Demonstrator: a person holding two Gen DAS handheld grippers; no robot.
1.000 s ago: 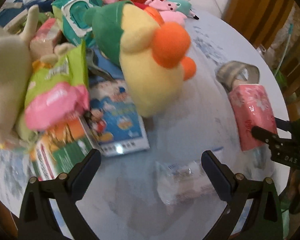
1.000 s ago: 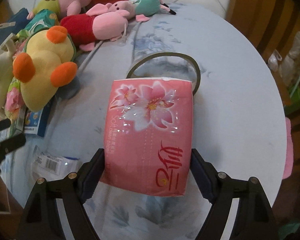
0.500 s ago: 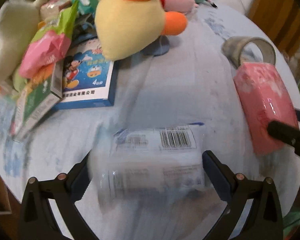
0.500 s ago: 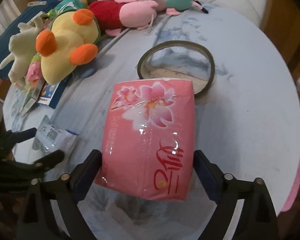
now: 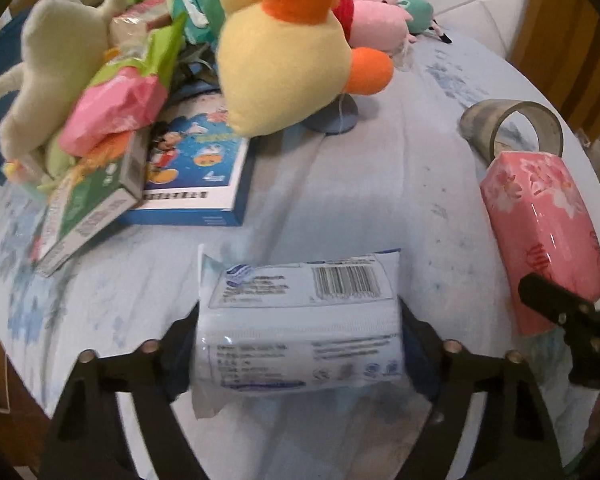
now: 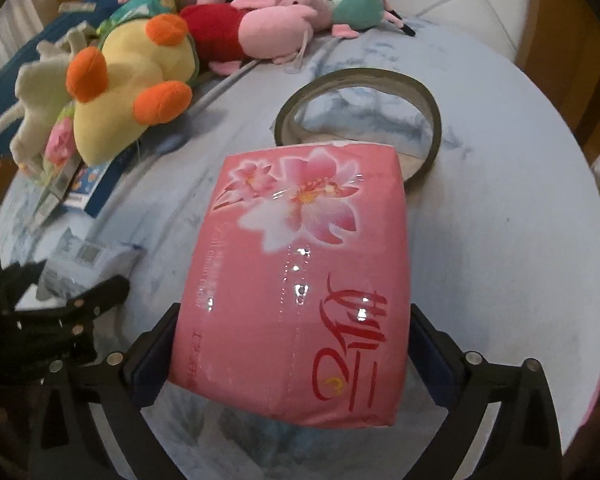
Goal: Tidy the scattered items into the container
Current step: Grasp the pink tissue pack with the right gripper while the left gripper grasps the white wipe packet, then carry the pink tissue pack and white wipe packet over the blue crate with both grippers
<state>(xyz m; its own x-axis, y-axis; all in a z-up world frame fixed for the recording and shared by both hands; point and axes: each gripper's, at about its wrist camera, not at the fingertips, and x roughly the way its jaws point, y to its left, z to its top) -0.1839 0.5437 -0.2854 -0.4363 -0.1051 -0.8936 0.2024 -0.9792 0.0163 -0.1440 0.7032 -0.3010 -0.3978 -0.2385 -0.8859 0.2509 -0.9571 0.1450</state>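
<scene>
Left tongs (image 5: 300,344): closed across the short ends of a white wipes pack (image 5: 300,332), barcode face up; pack sat near the front rim of the bench (image 5: 380,184).
Right tongs (image 6: 292,344): closed on the near end of a pink tissue pack (image 6: 300,280), flower print up; far end of the pack overlapped a tape roll (image 6: 428,100).
Bench edge: round rim curved close along the right side in both views; tissue pack lay near that rim.
Open room: bare cloth ran between the two packs and up the middle toward the yellow plush (image 5: 284,52).
Clutter, left: blue picture box (image 5: 196,168), green carton (image 5: 92,208) and cream plush (image 5: 56,68) were piled together, carton end near the left rim.
Clutter, rear: pink pig plush (image 6: 268,28) lay along the back.
Container: could not tell which item it was.
</scene>
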